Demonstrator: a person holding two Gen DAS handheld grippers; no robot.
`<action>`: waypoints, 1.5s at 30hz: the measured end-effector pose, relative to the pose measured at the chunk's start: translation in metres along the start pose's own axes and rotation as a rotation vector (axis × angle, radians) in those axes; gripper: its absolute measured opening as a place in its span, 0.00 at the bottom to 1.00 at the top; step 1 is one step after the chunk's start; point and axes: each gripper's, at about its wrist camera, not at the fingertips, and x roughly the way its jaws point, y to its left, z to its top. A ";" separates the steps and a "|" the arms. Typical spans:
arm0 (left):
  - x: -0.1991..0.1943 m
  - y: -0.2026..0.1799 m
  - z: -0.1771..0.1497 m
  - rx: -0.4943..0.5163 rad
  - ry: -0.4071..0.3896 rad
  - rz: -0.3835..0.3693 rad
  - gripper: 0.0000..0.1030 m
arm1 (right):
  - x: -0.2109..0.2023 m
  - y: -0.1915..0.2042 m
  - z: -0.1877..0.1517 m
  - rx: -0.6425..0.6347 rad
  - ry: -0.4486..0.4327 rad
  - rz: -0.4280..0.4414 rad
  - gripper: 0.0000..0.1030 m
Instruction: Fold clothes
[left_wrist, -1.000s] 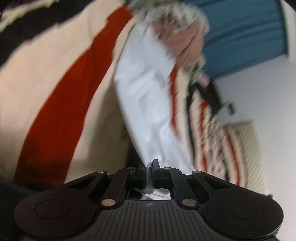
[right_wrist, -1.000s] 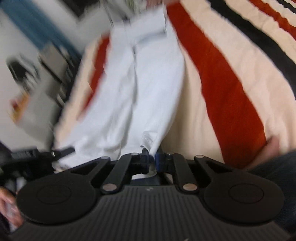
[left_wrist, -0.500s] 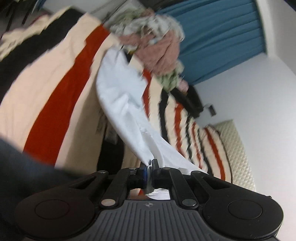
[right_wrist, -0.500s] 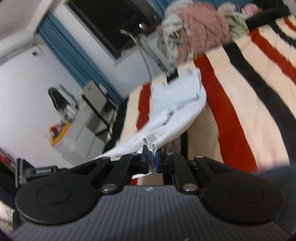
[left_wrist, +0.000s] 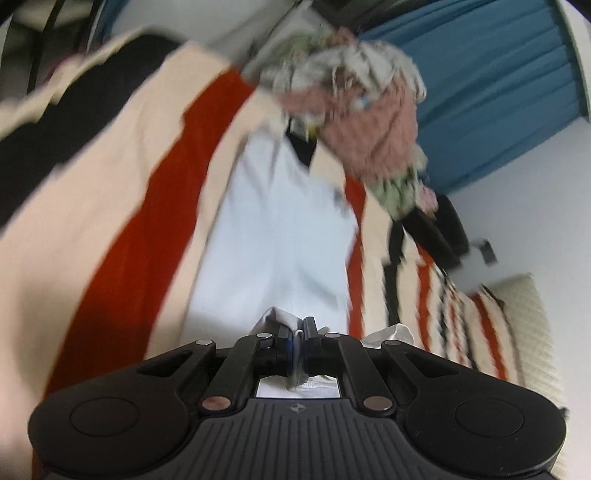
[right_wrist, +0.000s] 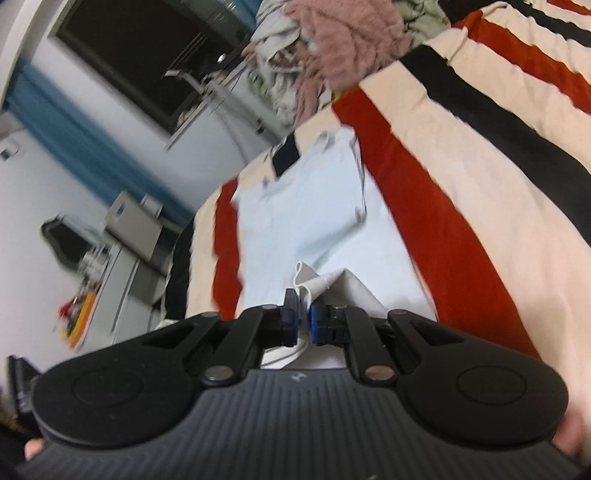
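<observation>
A garment (left_wrist: 280, 236) lies spread on the bed (left_wrist: 92, 236), stretching from the near edge toward the far side. A heap of clothes (left_wrist: 354, 110) sits on the bed just beyond its far end. Curtains (left_wrist: 491, 85) hang behind the heap; cabinets (right_wrist: 125, 240) stand left of the bed.

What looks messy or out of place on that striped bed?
The heap of unfolded clothes at the far end of the striped bedspread is a jumble. The white garment lies spread out, each claw, left and right, pinching its near edge.
</observation>
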 end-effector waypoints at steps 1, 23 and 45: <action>0.013 -0.004 0.010 0.019 -0.033 0.020 0.05 | 0.018 -0.001 0.009 -0.006 -0.020 -0.001 0.09; 0.205 0.021 0.037 0.436 -0.180 0.245 0.08 | 0.215 -0.027 0.027 -0.439 -0.114 -0.155 0.11; 0.028 -0.041 -0.035 0.589 -0.421 0.184 0.99 | 0.053 0.034 -0.006 -0.541 -0.312 -0.122 0.84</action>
